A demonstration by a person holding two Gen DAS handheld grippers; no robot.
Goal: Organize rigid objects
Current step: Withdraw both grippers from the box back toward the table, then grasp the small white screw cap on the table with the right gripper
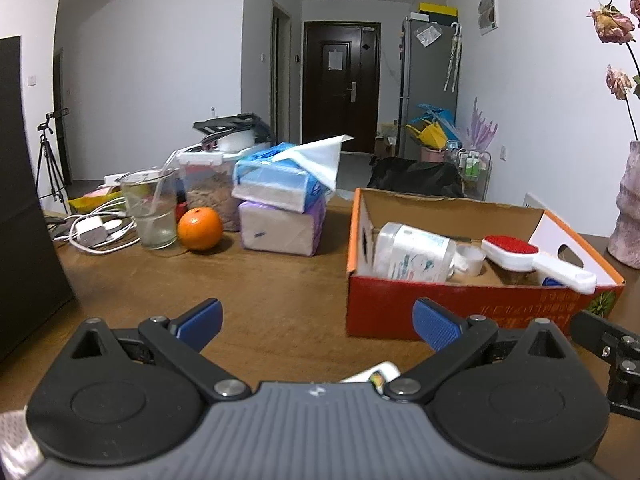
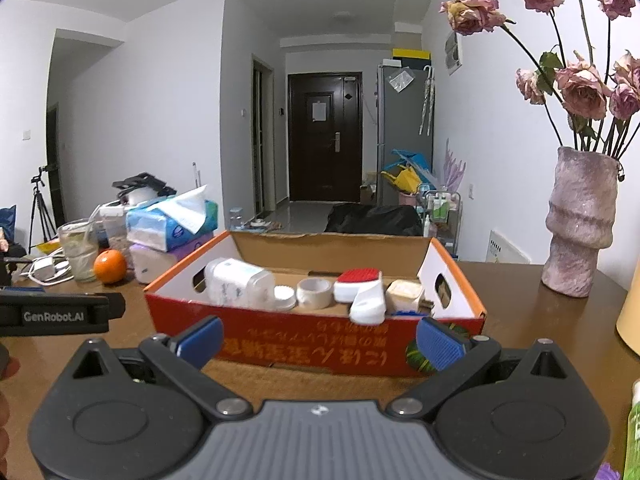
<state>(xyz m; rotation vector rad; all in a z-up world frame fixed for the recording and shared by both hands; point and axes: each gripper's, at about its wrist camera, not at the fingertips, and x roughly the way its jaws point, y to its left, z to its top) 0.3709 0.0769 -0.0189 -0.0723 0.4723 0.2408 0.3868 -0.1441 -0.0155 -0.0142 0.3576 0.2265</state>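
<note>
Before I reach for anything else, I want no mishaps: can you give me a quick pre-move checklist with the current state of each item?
1. Left hand-held gripper open and empty: ok.
2. Right hand-held gripper open and empty: ok.
3. Cardboard box sits flat on the table: ok.
4. Room left in the box beside the plastic jar, tape roll and lint brush: cannot tell.
5. Small object under the left hand-held gripper identified: cannot tell.

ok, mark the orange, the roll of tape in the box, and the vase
orange [image 1: 200, 228], left wrist view, middle of the peel.
roll of tape [image 2: 315, 293], right wrist view, front outer face of the roll.
vase [image 2: 580, 220], right wrist view, middle of its body.
</note>
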